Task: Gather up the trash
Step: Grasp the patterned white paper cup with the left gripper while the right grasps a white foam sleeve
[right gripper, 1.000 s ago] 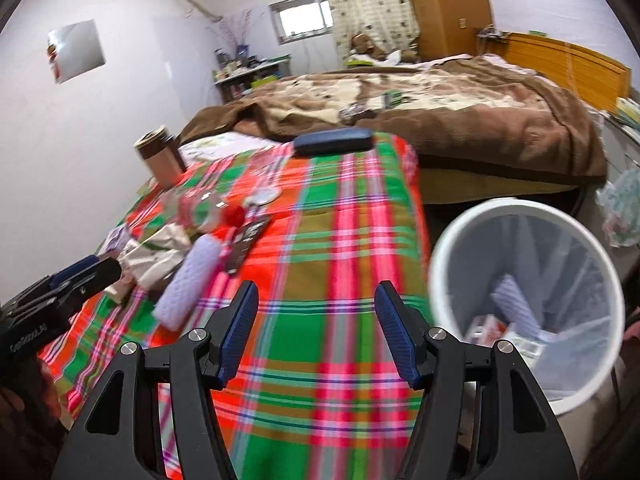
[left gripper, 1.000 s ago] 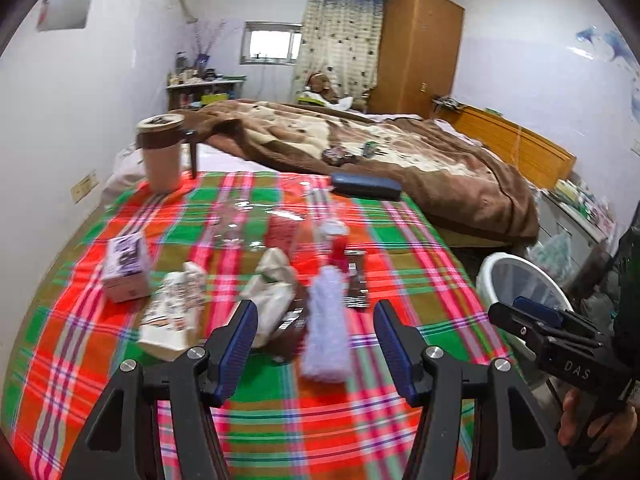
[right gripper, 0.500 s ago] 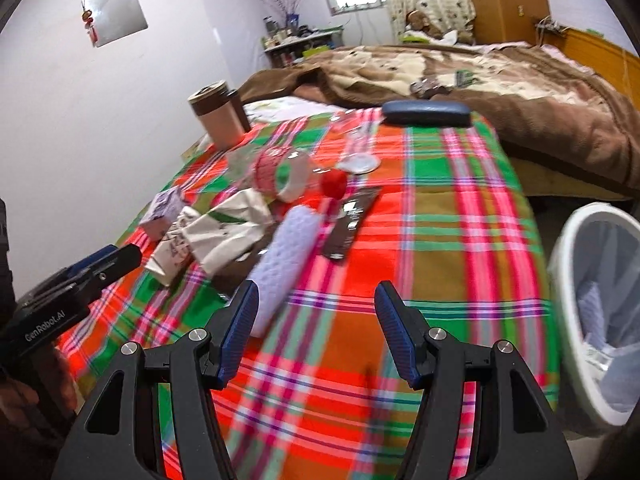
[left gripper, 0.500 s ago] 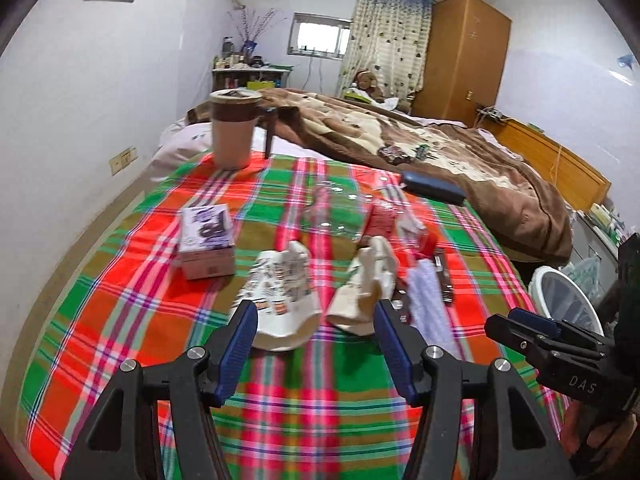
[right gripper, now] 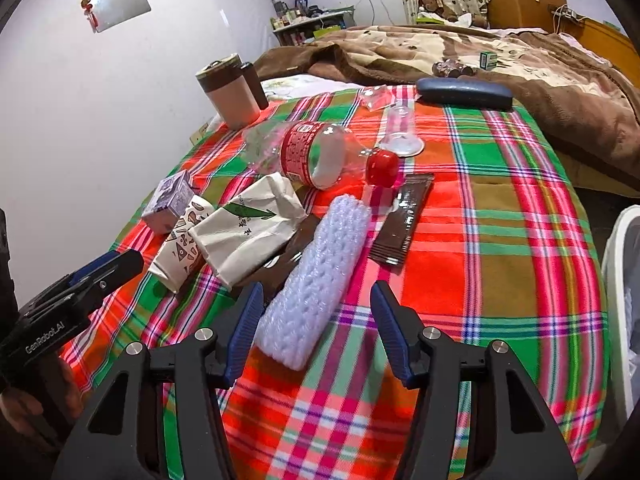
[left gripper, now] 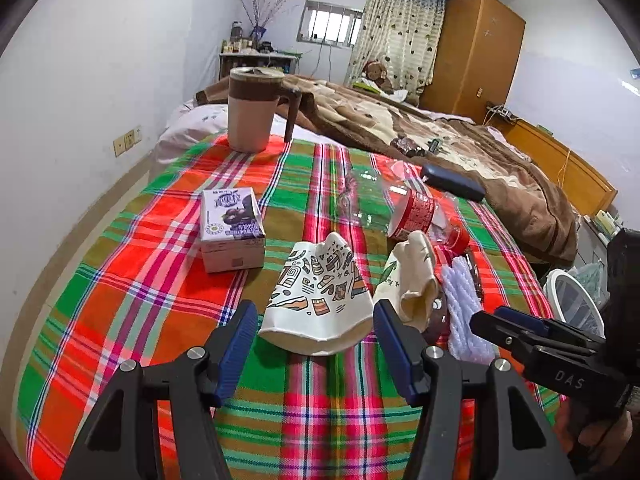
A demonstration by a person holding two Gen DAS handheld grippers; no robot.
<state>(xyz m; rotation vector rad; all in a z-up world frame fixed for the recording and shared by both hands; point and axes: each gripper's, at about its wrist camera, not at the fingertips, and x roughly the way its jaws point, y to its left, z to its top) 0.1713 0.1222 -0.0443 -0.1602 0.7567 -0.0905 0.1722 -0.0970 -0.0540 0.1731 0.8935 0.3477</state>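
On the plaid tablecloth (left gripper: 120,312), the trash lies in a loose cluster, and both grippers have advanced from a wider, more distant framing one second ago to positions directly behind separate items. The left gripper (left gripper: 312,332), jaws spread wide and empty, now brackets the crushed patterned paper cup (left gripper: 316,300); the right gripper (right gripper: 312,320), likewise spread and empty, aligns with the white foam sleeve (right gripper: 316,272). This indicates two pickups are imminent, none yet made. The cup is thin, flattened card with a creased rim. The sleeve is a soft, ribbed mesh tube. Beside them lie a folded paper bag (right gripper: 248,228), a clear, crumpled plastic bottle (right gripper: 304,156) and a glossy brown wrapper (right gripper: 404,220). The white bin (right gripper: 624,300) stands past the table's right edge.
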